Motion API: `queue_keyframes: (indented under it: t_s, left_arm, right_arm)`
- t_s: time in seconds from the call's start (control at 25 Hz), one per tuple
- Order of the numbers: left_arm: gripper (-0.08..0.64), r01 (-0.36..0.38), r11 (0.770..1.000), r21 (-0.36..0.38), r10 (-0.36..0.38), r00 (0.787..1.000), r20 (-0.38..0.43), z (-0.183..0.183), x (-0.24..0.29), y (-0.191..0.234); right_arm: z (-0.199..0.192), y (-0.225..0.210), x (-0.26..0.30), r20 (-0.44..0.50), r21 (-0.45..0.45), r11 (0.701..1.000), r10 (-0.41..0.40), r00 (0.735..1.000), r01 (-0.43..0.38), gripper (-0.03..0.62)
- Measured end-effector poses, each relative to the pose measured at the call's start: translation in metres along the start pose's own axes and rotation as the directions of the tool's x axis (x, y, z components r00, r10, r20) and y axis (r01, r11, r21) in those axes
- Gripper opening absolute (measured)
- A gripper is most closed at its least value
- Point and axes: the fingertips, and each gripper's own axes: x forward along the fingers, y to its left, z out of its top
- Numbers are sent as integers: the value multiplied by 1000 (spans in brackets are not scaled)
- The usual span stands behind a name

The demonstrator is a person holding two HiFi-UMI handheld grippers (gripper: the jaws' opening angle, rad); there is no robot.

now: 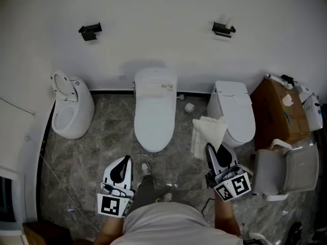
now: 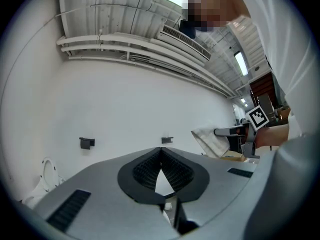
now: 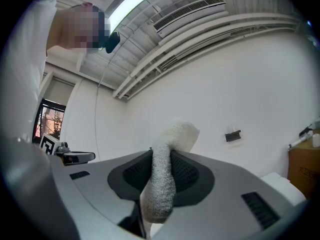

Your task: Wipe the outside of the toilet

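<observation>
Three white toilets stand against the back wall. The middle toilet [image 1: 155,111] has its lid down and sits straight ahead of me. My right gripper [image 1: 210,148] is shut on a white cloth [image 1: 208,132], which hangs in front of the right toilet [image 1: 234,111]. The same cloth [image 3: 165,179] runs up between the jaws and flops over the tips of the right gripper [image 3: 161,151]. My left gripper [image 1: 124,161] is held low at the left, short of the middle toilet. Its jaws meet at the tips of the left gripper [image 2: 161,150] with nothing in them.
A left toilet [image 1: 71,108] has its seat raised. A cardboard box [image 1: 282,110] stands at the right, with a grey chair [image 1: 286,171] in front of it. A paper roll [image 1: 189,107] lies on the marble floor. Two black holders [image 1: 90,30] hang on the wall.
</observation>
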Motion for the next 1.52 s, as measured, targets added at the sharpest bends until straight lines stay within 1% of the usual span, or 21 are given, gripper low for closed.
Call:
queue_keyframes:
  t_s: [0.16,0.32,0.48,0.8,0.92,1.04,1.24,1.4,1.52]
  left_arm:
    - [17,32,999,-22,-32,999,-6,-16,30,16]
    - [17,53,998,-45,-53,999,-9,-29,75,48]
    - [18,47,997,-62,-48,999,-14,-39,131,97]
    - [18,47,996,-76,-51,997,-53,-55,226,209]
    - [17,40,996,-84,-44,998,-49,-58,251,250]
    - [18,51,994,-101,-57,997,-55,-64,269,280]
    - [18,73,990,-117,-78,996,-39,-68,307,304]
    - [17,88,987,-134,-94,995,-43,-73,330,306]
    - [18,94,987,-128,-99,995,-33,-70,350,299]
  right_arm:
    - [-11,-12,21,-18,-6,1000,-31,999,31,117]
    - [-23,-30,64,-49,-8,998,-56,997,56,117]
    - [-32,-51,134,-80,-16,998,-61,995,60,117]
    - [-34,-81,290,-63,-13,997,-83,995,82,117]
    - [-41,-83,334,-73,-10,996,-91,993,91,117]
    - [-42,-84,365,-86,-22,994,-112,990,110,117]
    - [-40,-99,393,-90,-43,989,-147,985,143,117]
    - [-37,-117,403,-95,-49,985,-168,981,164,117]
    - [-29,-133,409,-77,-52,986,-162,984,158,117]
